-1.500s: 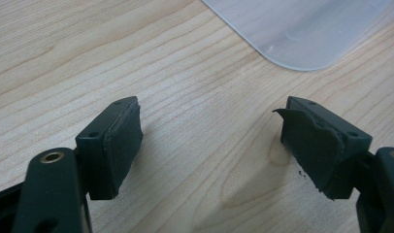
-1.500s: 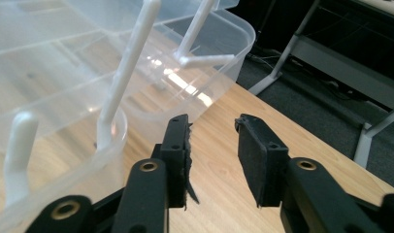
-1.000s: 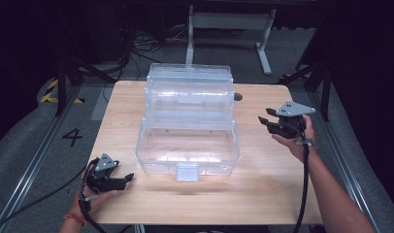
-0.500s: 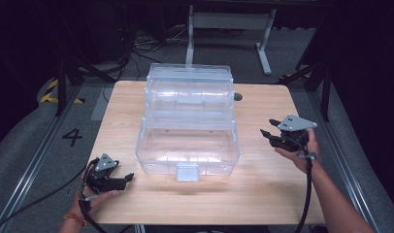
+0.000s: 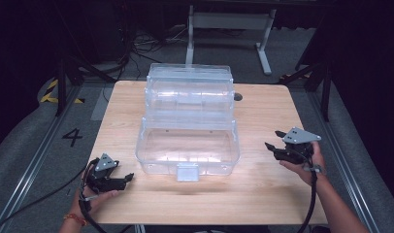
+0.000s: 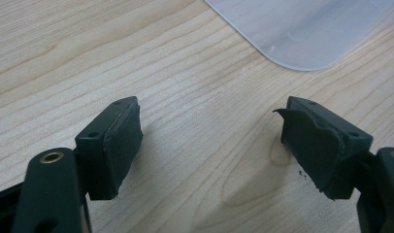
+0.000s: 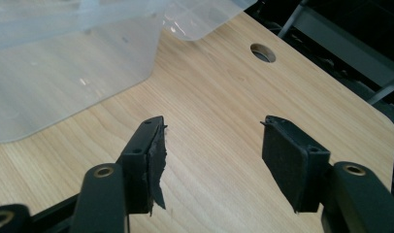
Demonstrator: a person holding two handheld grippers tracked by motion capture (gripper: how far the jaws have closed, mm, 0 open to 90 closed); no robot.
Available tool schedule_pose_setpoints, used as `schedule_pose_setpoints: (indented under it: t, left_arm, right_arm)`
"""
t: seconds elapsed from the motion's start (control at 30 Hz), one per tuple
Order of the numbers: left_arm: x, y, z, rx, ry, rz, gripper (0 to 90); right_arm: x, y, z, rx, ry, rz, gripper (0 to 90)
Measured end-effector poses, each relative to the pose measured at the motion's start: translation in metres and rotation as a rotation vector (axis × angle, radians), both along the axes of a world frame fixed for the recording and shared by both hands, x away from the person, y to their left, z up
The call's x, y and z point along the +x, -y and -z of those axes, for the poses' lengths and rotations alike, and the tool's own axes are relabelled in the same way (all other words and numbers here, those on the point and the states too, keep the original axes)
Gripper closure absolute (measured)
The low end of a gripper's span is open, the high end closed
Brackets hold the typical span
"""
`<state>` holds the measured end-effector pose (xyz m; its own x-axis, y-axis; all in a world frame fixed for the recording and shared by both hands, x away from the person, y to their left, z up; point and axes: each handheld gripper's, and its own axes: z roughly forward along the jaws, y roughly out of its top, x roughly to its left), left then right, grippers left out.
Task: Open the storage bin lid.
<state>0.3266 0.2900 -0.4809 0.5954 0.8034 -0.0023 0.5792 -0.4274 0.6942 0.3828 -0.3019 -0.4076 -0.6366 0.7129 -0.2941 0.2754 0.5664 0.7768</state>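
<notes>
Box (image 5: pixel 188 141) — a clear plastic one — sits mid-table with its lid thrown back and standing open behind it, and as far as I can see it holds nothing. Nearest me, my left gripper (image 5: pixel 118 178) rests low by the table's (image 5: pixel 263 194) near-left corner, jaws spread and holding nothing; in the left gripper view its pads (image 6: pixel 118 145) frame bare wood, with a rounded corner of the box just ahead. A little further up on the other side, my right gripper (image 5: pixel 274 143) hovers off the box's right wall, apart from it; its jaws have just been opening and nothing lies between them — the right gripper view shows only tabletop between the pads (image 7: pixel 155 155), the box wall to the left and a round cable hole (image 7: pixel 263 52) beyond. At the front of the box the latch (image 5: pixel 187 171) hangs free.

My judgement: the box is already opened, and neither gripper has a hold on it now. What is left, if the work is to close it, would be swinging the lid forward and snapping the latch — none of that has begun.
</notes>
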Motion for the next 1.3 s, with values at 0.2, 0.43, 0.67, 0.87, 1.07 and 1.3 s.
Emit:
schedule_pose_setpoints:
  t: [0.2,0.43,0.67,0.87,1.07,1.3]
  left_arm:
    - [0.000,0.000,0.000,-0.001,0.000,-0.001,23.0]
    - [0.000,0.000,0.000,0.000,0.000,-0.001,23.0]
    - [0.000,0.000,0.000,-0.004,-0.006,0.000,23.0]
    - [0.000,0.000,0.000,-0.002,-0.008,0.000,22.9]
    - [0.001,-0.001,0.000,-0.006,-0.009,0.005,21.9]
    - [0.004,0.000,0.001,-0.001,-0.004,0.004,19.3]
  right_arm:
    - [-0.008,0.012,0.012,0.015,-0.023,0.028,39.0]
    - [-0.019,0.031,0.027,0.044,-0.055,0.070,34.7]
    - [-0.026,0.044,0.043,0.063,-0.094,0.102,33.6]
    - [-0.035,0.053,0.057,0.056,-0.131,0.107,31.9]
    - [-0.045,0.059,0.070,0.076,-0.188,0.109,27.5]
    - [-0.050,0.063,0.078,0.142,-0.235,0.095,24.6]
